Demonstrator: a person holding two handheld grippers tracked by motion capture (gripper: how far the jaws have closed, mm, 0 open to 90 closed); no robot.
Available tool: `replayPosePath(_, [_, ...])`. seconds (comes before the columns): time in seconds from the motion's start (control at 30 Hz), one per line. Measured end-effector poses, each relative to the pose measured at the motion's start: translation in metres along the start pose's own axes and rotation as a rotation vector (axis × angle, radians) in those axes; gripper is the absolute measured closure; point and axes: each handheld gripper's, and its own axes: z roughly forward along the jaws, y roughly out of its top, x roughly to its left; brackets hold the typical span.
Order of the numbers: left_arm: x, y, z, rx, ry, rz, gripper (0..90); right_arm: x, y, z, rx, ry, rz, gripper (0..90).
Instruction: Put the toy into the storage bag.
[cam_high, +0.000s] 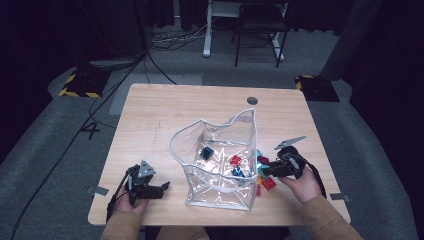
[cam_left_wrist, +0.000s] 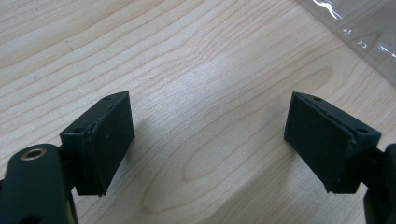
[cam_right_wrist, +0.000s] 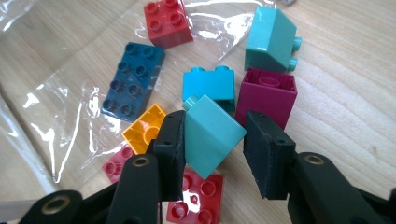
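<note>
- Beside the right wall of the clear plastic bag (cam_high: 220, 165), the right gripper (cam_right_wrist: 212, 140) grasps a teal sloped brick (cam_right_wrist: 212, 135), one jaw on each side face; the brick sits tilted between the pads.
- Touching or just beside it lie a magenta brick (cam_right_wrist: 267, 95), a teal brick (cam_right_wrist: 210, 84), a yellow brick (cam_right_wrist: 142, 129) and a red plate (cam_right_wrist: 194, 203), so a straight vertical lift looks advisable to avoid dragging them.
- Grip appears off-centre on the sloped face; judged risk of rotation, so firm closure before lifting is recommended.
- Left gripper (cam_left_wrist: 208, 140) is released, jaws wide over bare table (cam_left_wrist: 196, 70) beside the bag; it could steady the bag's sagging rim.
</note>
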Motion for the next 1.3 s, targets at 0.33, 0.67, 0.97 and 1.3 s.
replayPosePath(0.33, [0.000, 0.000, 0.000, 0.000, 0.000, 0.000, 16.2, 0.007, 0.009, -0.031, -0.078, 0.017, -0.007, 59.3])
replayPosePath(0.67, [0.000, 0.000, 0.000, 0.000, 0.001, 0.002, 16.2, 0.007, 0.017, -0.057, -0.165, 0.050, 0.001, 59.3])
replayPosePath(0.97, [0.000, 0.000, 0.000, 0.000, -0.001, 0.000, 16.2, 0.014, 0.028, -0.085, -0.252, 0.070, -0.012, 59.3])
replayPosePath(1.3, [0.000, 0.000, 0.000, 0.001, 0.000, 0.001, 16.2, 0.025, 0.039, -0.108, -0.323, 0.069, -0.047, 59.3])
